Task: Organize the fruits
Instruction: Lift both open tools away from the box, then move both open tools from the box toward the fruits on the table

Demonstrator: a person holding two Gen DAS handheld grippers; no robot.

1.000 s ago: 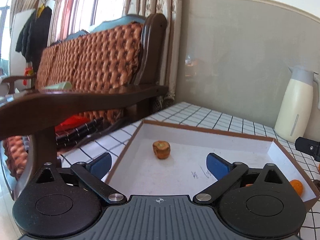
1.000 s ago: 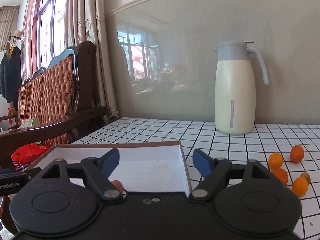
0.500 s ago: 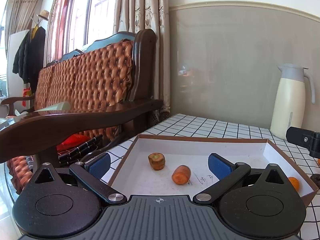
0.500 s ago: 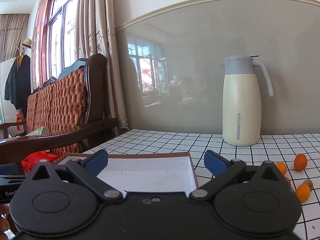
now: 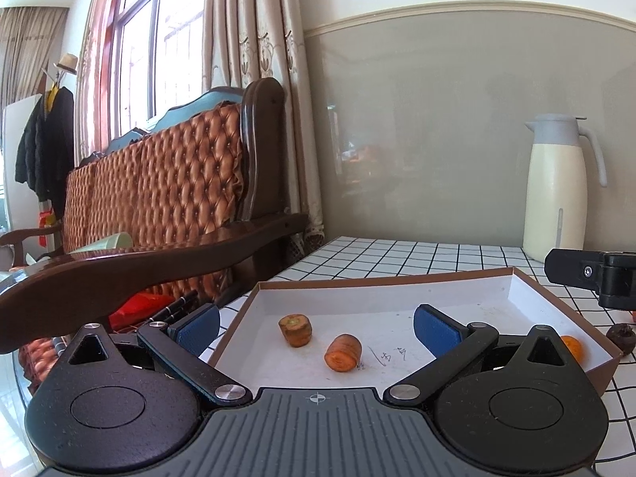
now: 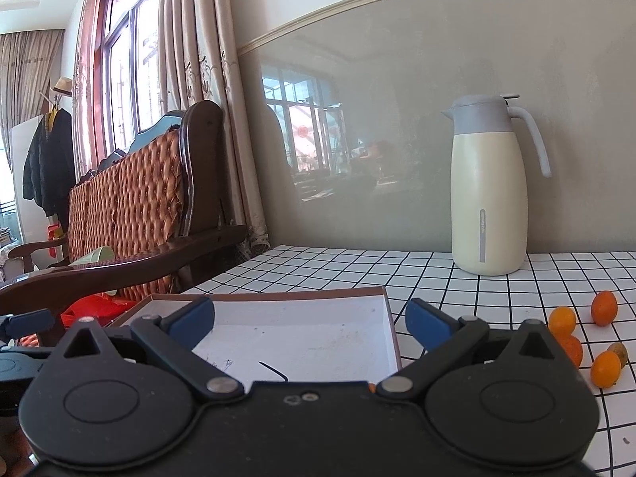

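A shallow brown box with a white floor (image 5: 469, 296) lies on the checked table; it also shows in the right wrist view (image 6: 357, 318). In it lie two carrot pieces (image 5: 295, 330) (image 5: 343, 352) and a small orange fruit (image 5: 573, 348) at its right corner. My left gripper (image 5: 316, 326) is open and empty above the box's near edge. My right gripper (image 6: 310, 318) is open and empty over the box. Several small orange fruits (image 6: 562, 320) (image 6: 604, 308) (image 6: 605, 369) lie on the table to its right.
A cream thermos jug (image 6: 489, 198) stands by the wall at the back. A dark round fruit (image 5: 620, 334) lies just right of the box. A wooden sofa (image 5: 167, 198) with an arm rest stands to the left of the table. The right gripper's body (image 5: 596, 272) shows at right.
Both grippers have drawn back and lifted, jaws open throughout. A second carrot piece now lies in the box beside the first. The box sits lower and farther in both views.
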